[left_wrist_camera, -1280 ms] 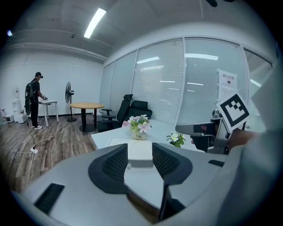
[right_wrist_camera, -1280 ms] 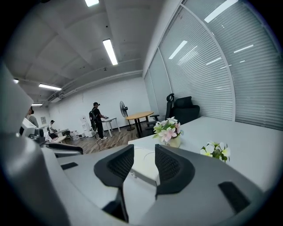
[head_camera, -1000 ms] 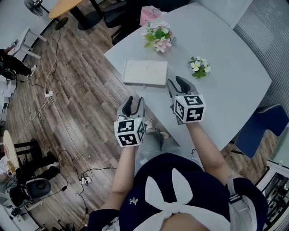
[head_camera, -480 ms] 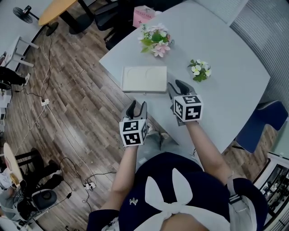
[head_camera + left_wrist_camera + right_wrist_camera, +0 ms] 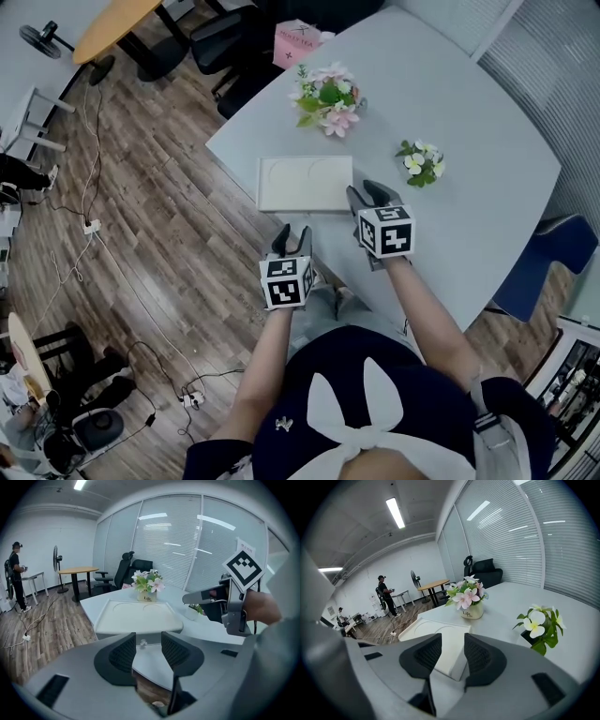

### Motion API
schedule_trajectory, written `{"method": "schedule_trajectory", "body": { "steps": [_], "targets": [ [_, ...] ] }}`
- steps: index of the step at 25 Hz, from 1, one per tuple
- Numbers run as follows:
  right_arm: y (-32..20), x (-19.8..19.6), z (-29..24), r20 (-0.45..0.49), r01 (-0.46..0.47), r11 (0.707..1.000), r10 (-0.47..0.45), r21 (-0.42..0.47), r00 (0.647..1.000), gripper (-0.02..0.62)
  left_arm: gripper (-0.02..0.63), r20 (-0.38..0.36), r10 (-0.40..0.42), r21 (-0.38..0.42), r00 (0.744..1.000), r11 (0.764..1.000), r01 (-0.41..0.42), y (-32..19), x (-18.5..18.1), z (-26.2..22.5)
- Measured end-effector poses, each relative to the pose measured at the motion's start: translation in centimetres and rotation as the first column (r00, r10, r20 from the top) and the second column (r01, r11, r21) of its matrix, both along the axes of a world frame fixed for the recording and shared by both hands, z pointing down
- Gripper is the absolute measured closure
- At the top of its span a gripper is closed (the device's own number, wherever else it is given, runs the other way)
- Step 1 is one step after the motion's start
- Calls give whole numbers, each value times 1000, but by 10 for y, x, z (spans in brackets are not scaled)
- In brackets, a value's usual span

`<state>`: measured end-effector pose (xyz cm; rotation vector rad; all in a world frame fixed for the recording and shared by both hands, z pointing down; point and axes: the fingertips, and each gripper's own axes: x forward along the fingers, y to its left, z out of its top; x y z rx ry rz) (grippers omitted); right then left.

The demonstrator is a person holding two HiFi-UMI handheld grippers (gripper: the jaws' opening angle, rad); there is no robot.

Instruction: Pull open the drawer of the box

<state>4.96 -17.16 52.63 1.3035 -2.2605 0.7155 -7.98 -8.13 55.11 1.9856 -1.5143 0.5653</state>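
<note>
A flat white box (image 5: 305,184) lies near the front edge of the white table (image 5: 469,112). In the left gripper view the box (image 5: 138,613) faces me, and a small clear drawer knob (image 5: 142,643) shows on its near side, just beyond my jaws. My left gripper (image 5: 292,234) hangs off the table edge in front of the box, open and empty (image 5: 147,646). My right gripper (image 5: 366,192) is over the table at the box's right front corner, open with nothing held (image 5: 452,656). Past its jaws I see that corner of the box (image 5: 450,651).
A pot of pink flowers (image 5: 326,94) stands behind the box, and a small white flower plant (image 5: 422,161) stands to its right. A pink carton (image 5: 298,39) sits at the table's far corner. A blue chair (image 5: 534,272) is at the right. Cables lie on the wooden floor (image 5: 141,234).
My left gripper has moved forward and right toward the box's front. The right gripper has edged nearer the box corner. The box has not moved on the table.
</note>
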Motion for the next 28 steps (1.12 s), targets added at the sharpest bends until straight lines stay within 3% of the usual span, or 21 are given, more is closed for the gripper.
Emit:
{"method": "schedule_trajectory", "body": {
  "steps": [7,17,28],
  "targets": [
    [-10,-2,31,-59,-14,998,10,-68,998,440,442,-5,36,-58,999,998,-36,-10,1,28],
    [-16,-2,57,-71,-58,989,49,-133,996,448,442,-25,54,-106,998,993,-56,-22,10,52],
    [-13,-6,67,-89,-75,986,62,-146,994,506,442,-49,35,-150,998,988,-42,-26,8,78]
  ]
}}
